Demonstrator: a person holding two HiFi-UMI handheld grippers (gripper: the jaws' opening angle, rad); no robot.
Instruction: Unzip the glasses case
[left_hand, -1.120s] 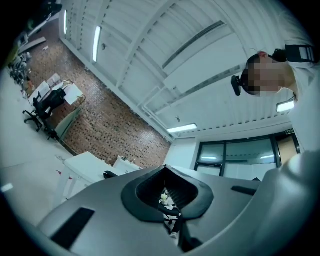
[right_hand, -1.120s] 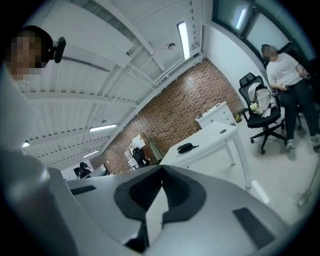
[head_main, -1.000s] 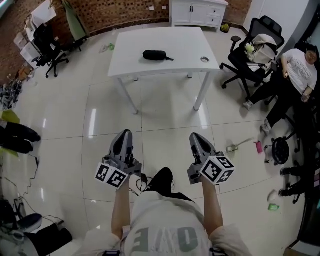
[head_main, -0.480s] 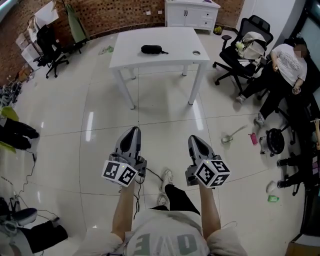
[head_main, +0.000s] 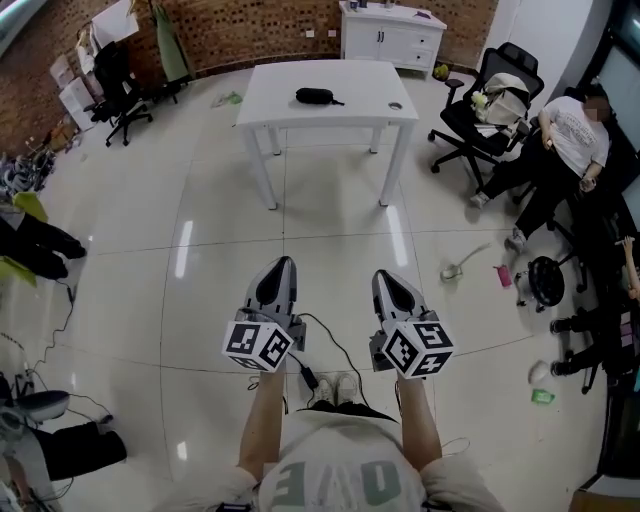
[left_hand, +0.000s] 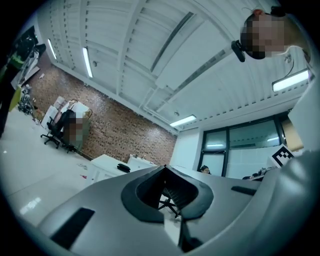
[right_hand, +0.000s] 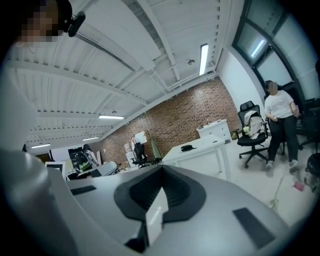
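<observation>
The black glasses case (head_main: 314, 96) lies zipped on the white table (head_main: 360, 100) far ahead across the floor. It shows small in the left gripper view (left_hand: 123, 168) and in the right gripper view (right_hand: 186, 147). My left gripper (head_main: 281, 266) and right gripper (head_main: 387, 279) hang side by side over the tiled floor, well short of the table. Both point towards it. Seen along its own jaws, each of the left gripper (left_hand: 164, 167) and right gripper (right_hand: 161, 168) has its tips together, with nothing between them.
A person sits at the right (head_main: 568, 135) beside a black office chair (head_main: 492, 110). A white cabinet (head_main: 392, 30) stands behind the table. A cable (head_main: 320, 345) runs over the floor by my feet. Small items (head_main: 503, 275) litter the floor at right; another chair (head_main: 115, 80) stands back left.
The head view has swung, and the table now sits higher and more to the right. My left gripper has drifted right, closer to the right one. The person's feet now stand together.
</observation>
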